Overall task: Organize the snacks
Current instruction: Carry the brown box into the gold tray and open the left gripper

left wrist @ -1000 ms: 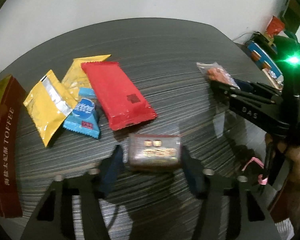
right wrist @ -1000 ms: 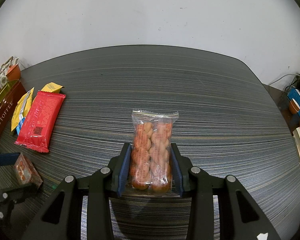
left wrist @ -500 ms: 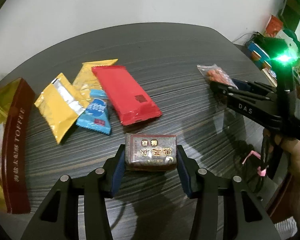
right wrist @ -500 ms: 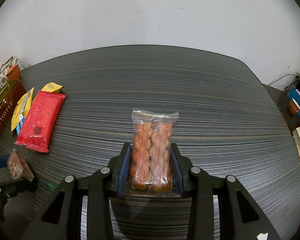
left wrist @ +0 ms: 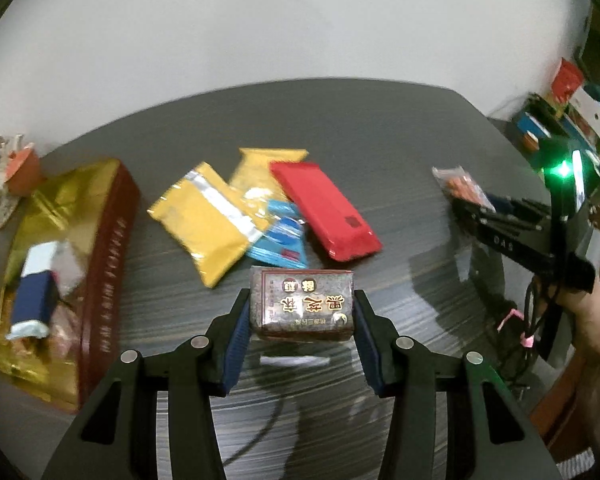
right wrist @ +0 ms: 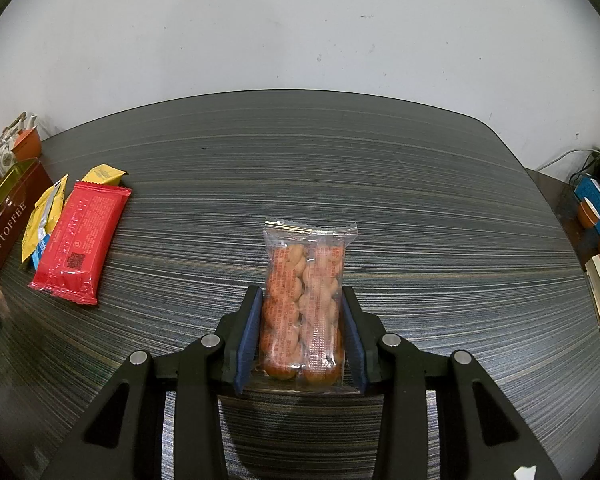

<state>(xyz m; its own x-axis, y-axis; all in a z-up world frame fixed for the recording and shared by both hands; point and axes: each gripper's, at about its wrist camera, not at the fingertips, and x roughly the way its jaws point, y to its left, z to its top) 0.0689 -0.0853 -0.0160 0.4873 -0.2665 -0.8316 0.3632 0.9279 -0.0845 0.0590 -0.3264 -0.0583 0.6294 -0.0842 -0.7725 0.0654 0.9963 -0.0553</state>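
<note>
Left wrist | brown packet | rectangular, gold characters, glossy

Packets right of tin

Plain white wall behind dark striped table w/ rounded corners.

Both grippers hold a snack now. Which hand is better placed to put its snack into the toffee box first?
Left, probably. The left gripper holds the brown packet near the toffee box. The right gripper holds the clear pack mid-table, with the loose snacks between it and the box.
</note>
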